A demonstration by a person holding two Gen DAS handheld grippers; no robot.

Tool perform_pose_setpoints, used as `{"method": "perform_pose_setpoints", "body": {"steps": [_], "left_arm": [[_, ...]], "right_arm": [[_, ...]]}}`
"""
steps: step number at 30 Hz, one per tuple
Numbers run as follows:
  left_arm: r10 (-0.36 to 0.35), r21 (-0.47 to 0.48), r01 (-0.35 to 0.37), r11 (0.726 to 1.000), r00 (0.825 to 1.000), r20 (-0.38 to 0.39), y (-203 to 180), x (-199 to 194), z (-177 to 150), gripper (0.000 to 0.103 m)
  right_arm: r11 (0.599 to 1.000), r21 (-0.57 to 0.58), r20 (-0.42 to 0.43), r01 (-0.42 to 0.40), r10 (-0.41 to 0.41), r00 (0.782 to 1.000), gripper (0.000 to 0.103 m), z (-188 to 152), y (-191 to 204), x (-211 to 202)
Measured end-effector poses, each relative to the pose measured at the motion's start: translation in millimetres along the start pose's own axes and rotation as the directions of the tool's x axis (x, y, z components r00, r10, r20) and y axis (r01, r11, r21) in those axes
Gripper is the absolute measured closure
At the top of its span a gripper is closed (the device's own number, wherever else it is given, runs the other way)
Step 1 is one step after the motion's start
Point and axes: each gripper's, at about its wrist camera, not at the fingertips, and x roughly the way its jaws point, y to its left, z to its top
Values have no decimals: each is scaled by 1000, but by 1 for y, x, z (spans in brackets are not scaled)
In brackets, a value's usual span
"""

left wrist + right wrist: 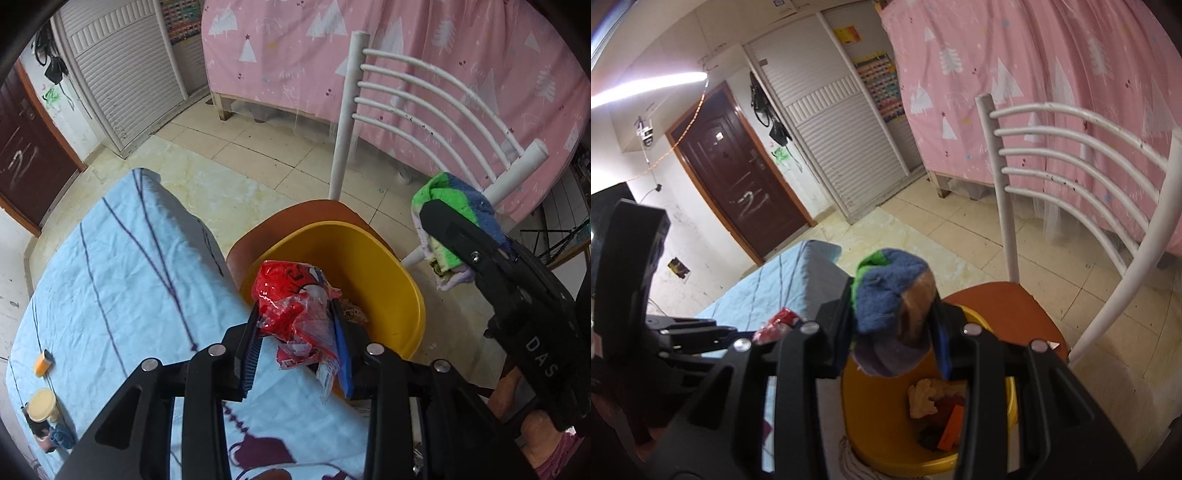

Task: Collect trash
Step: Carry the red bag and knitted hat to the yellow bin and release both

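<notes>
My left gripper is shut on a crumpled red plastic wrapper, held at the near rim of a yellow basin that stands on a brown chair seat. My right gripper is shut on a bundled cloth of blue, green, brown and lilac, hanging above the yellow basin. Inside the basin lie a crumpled pale scrap and an orange card. In the left wrist view the right gripper with the cloth is to the right of the basin.
A table under a light blue cloth adjoins the chair on the left, with a small orange item and a cream-lidded jar on it. The chair's white barred back rises behind the basin. Pink drapery and tiled floor lie beyond.
</notes>
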Motion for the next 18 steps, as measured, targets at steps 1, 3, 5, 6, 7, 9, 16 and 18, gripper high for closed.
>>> {"method": "perform_pose_setpoints", "body": {"steps": [1, 3, 5, 6, 7, 9, 16, 18], "left_arm": [[-2, 1, 2, 1000, 1000, -7, -1, 4, 1, 71], [-4, 7, 4, 1000, 1000, -15, -3, 8, 4, 66], [-4, 2, 4, 1000, 1000, -21, -3, 11, 7, 62], [-2, -3, 2, 1000, 1000, -22, -3, 11, 7, 62], [2, -9, -2, 1000, 1000, -24, -2, 12, 7, 62], [6, -15, -7, 1000, 1000, -27, 0, 13, 8, 62], [14, -24, -14, 1000, 1000, -21, 6, 8, 7, 62], [9, -28, -10, 1000, 1000, -11, 10, 1, 4, 62]], "right_arm": [[1000, 2, -3, 1, -1, 1000, 64, 1, -1, 2], [1000, 6, -11, 1, -1, 1000, 60, -1, -5, 5], [1000, 6, -16, 2, -2, 1000, 58, -3, -6, 7], [1000, 7, -17, 1, -1, 1000, 58, -4, -5, 7], [1000, 9, -18, 0, 0, 1000, 58, -5, -5, 8], [1000, 12, -20, -2, 2, 1000, 57, -2, -7, 9], [1000, 9, -11, -2, 2, 1000, 49, -1, -4, 6], [1000, -2, -8, -4, 4, 1000, 48, 0, 2, 4]]}}
